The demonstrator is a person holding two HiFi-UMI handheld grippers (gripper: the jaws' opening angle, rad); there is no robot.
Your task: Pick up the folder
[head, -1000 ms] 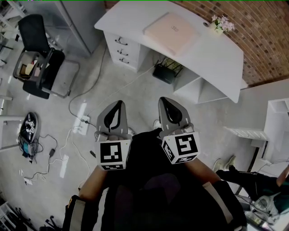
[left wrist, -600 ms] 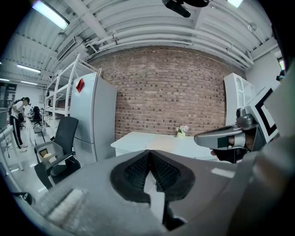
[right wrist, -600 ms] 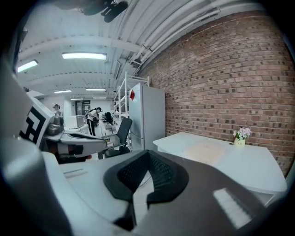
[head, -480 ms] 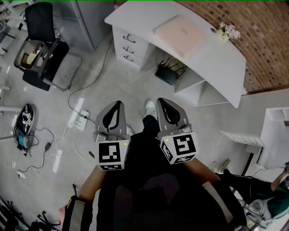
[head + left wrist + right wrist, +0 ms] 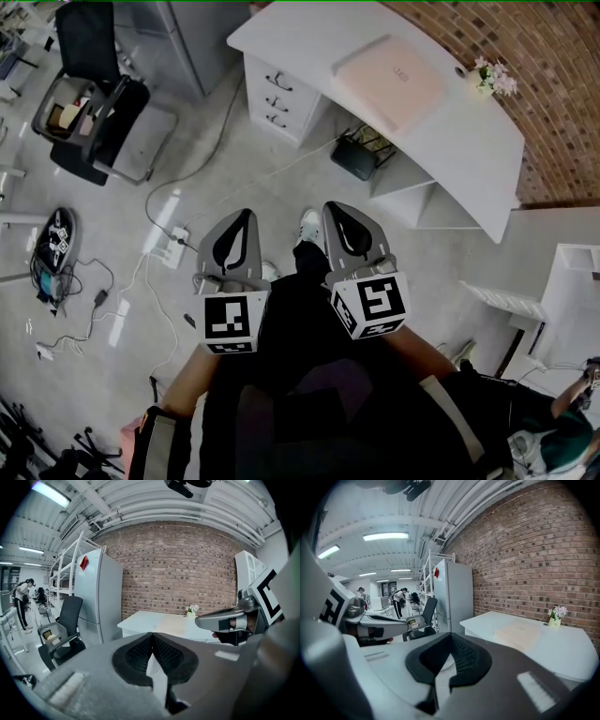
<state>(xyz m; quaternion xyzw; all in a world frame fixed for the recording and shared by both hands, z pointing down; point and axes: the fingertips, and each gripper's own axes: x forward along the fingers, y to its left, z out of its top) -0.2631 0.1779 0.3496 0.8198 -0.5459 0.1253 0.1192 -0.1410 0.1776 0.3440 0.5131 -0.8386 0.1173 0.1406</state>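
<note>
A pale pink folder (image 5: 392, 82) lies flat on the white desk (image 5: 473, 150) at the top of the head view, well ahead of both grippers. It also shows as a pale slab (image 5: 519, 633) in the right gripper view and faintly (image 5: 174, 626) in the left gripper view. My left gripper (image 5: 246, 217) and right gripper (image 5: 335, 208) are held side by side above the floor, pointing toward the desk. Both are shut with nothing between their jaws (image 5: 151, 638) (image 5: 450, 638).
A small flower vase (image 5: 494, 80) stands on the desk's far right. A drawer unit (image 5: 279, 97) and a black box (image 5: 355, 157) sit under the desk. An office chair (image 5: 94, 103) stands at left, with cables and a power strip (image 5: 172, 251) on the floor. White shelving (image 5: 572, 277) stands at right.
The desk and folder have shifted right and slightly nearer in the head view as the person walks toward them. Both grippers stay shut and side by side.
</note>
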